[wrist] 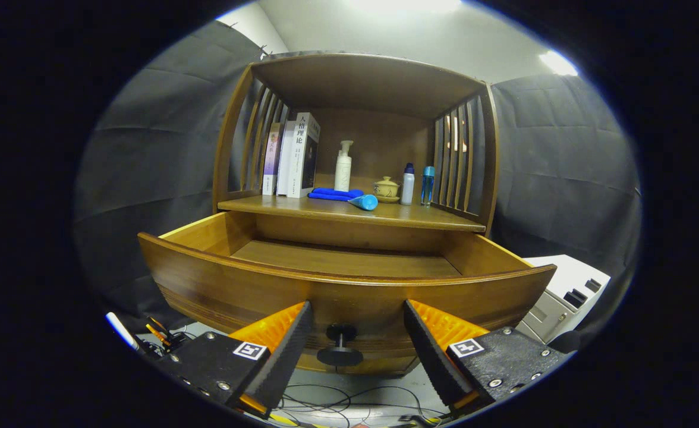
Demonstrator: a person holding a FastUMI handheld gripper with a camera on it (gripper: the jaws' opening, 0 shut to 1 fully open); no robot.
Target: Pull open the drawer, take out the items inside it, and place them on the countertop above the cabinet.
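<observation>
1. The drawer (349,267) is seen pulled well out of the cabinet (355,89), its curved front facing the camera and its wooden floor bare where visible.
2. The knob (340,345) on the drawer front is framed between the fingers of the gripper (356,324); the fingers are spread wide to either side of it, neither is touching it, and nothing is held.
3. The countertop (349,213) is set directly above the drawer, under the cabinet's roofed, slat-sided shelf.
4. A blue tube (364,202) is laid on its side near the countertop's front edge, above the drawer's middle.
5. Just behind the tube, a blue cloth (334,194) is spread flat.
6. Behind the cloth a white pump bottle (343,166) is stood upright.
7. To the left above the drawer, books (293,157) are stood on end against the slats.
8. To the right of the tube, a small lidded cup (386,189), a white bottle (408,184) and a blue bottle (427,185) are lined up.
9. Below the drawer, cables (326,398) are strewn on the floor.
10. To the drawer's right, a pale box (566,294) is placed low against the booth wall.
</observation>
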